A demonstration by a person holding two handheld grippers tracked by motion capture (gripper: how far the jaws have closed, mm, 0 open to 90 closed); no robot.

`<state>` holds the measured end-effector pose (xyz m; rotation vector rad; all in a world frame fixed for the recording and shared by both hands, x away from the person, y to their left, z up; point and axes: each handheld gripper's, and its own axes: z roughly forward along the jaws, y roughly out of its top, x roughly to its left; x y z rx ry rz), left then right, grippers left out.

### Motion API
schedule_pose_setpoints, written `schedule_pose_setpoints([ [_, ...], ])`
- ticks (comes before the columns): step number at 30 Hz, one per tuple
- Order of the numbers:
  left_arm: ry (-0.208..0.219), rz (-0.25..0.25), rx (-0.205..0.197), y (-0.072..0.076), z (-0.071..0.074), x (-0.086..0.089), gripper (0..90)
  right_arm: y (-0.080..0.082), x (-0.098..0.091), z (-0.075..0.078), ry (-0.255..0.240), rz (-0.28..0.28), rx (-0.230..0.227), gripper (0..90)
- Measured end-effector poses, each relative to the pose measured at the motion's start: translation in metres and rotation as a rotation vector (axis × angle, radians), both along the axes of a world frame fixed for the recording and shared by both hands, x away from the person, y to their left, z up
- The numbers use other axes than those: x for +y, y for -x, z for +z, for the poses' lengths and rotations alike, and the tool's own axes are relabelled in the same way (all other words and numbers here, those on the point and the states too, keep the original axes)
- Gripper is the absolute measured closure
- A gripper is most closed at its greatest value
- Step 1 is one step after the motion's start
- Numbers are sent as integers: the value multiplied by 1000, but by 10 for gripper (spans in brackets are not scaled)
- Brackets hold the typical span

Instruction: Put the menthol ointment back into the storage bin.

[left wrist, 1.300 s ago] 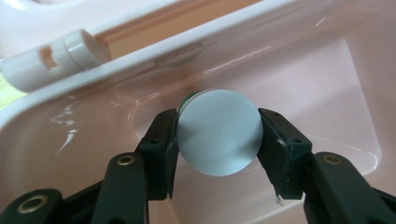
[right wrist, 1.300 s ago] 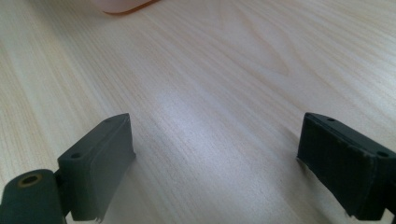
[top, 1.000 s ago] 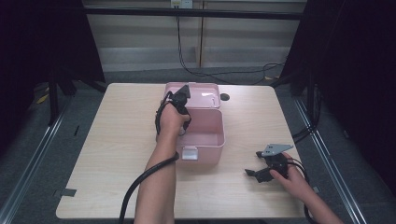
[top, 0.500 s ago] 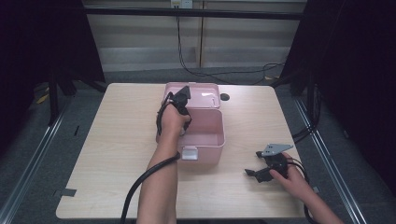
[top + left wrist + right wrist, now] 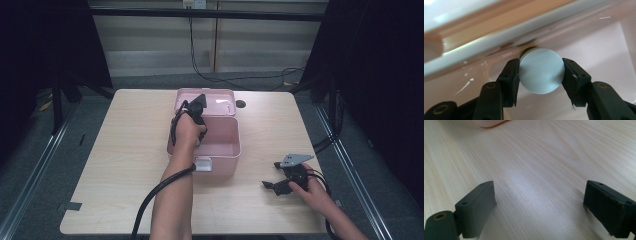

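Observation:
A round pale grey object with a dark green edge behind it sits between the jaws of my left gripper, and both pads press on its sides. Behind it are the pink inner wall and rim of the box. In the high view my left gripper reaches over the back of the open pink box, near its raised lid; the hand hides the object there. My right gripper rests low over the table at the front right, and its jaws stand wide apart with bare wood between them.
The light wooden table has open room on the left and in front of the box. A white latch sits on the box's front wall. A small dark hole lies in the tabletop right of the lid. Cables trail from both grippers.

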<state>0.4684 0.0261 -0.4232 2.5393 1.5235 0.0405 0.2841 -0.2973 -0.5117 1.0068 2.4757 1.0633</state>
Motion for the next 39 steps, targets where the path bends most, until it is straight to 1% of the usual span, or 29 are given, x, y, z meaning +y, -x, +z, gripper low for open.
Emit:
schedule_pose_setpoints([
  [1, -2, 2, -1, 0, -1, 0, 499, 0, 0, 0, 0, 0, 0, 99],
  [2, -7, -7, 1, 0, -2, 1, 499, 0, 0, 0, 0, 0, 0, 99],
  [3, -4, 6, -5, 0, -3, 0, 499, 0, 0, 0, 0, 0, 0, 99],
  [5, -6, 11, -6, 0, -4, 0, 496, 0, 0, 0, 0, 0, 0, 99],
  [6, -9, 9, -14, 0, -4, 1, 488, 0, 0, 0, 0, 0, 0, 99],
  [9, -13, 6, -20, 0, -2, 2, 480, 0, 0, 0, 0, 0, 1, 99],
  [11, -6, 12, -27, 0, -1, 2, 481, 0, 0, 0, 0, 1, 1, 99],
  [15, -11, 6, -29, 0, 0, 2, 476, 0, 0, 0, -1, 2, 1, 99],
  [17, -11, 2, -23, 0, 0, 3, 472, 0, 0, 0, -1, 2, 1, 99],
  [18, -8, 11, -22, 0, -1, 3, 467, 0, 0, 0, -1, 2, 1, 99],
  [20, -9, 7, -15, 1, 0, 4, 454, 0, 0, 0, -1, 2, 1, 99],
  [22, -11, 18, -24, 1, 0, 5, 424, 0, 0, 0, 0, 2, 1, 99],
  [23, -13, 16, -16, 1, 1, 6, 412, 0, 0, 0, -1, 2, 1, 99],
  [24, -13, 25, -13, 1, 2, 7, 402, 0, 0, 0, -1, 2, 1, 99],
  [25, -11, 17, -18, 1, 2, 8, 390, 0, 0, 0, -1, 2, 1, 99],
  [26, -11, 34, -17, 2, 3, 8, 381, 0, 0, 0, -1, 2, 1, 99],
  [28, -13, 28, -16, 2, 5, 9, 346, 0, 0, 0, -1, 2, 1, 99],
  [29, -5, 41, -16, 3, 5, 9, 340, 0, 0, 0, 0, 2, 1, 99],
  [32, -3, 19, -17, 3, 9, 11, 329, 0, 0, 0, 0, 2, 1, 99],
  [33, -1, 27, -13, 4, 10, 10, 324, 0, 0, 0, -1, 2, 1, 99],
  [34, 2, 16, -15, 4, 11, 10, 310, 0, 0, 0, 0, 2, 1, 99],
  [35, 5, 25, -10, 5, 12, 10, 298, 0, 0, 0, 0, 2, 1, 99],
  [39, 17, 27, -18, 7, 16, 9, 284, 0, 0, 0, -1, 2, 1, 99],
])
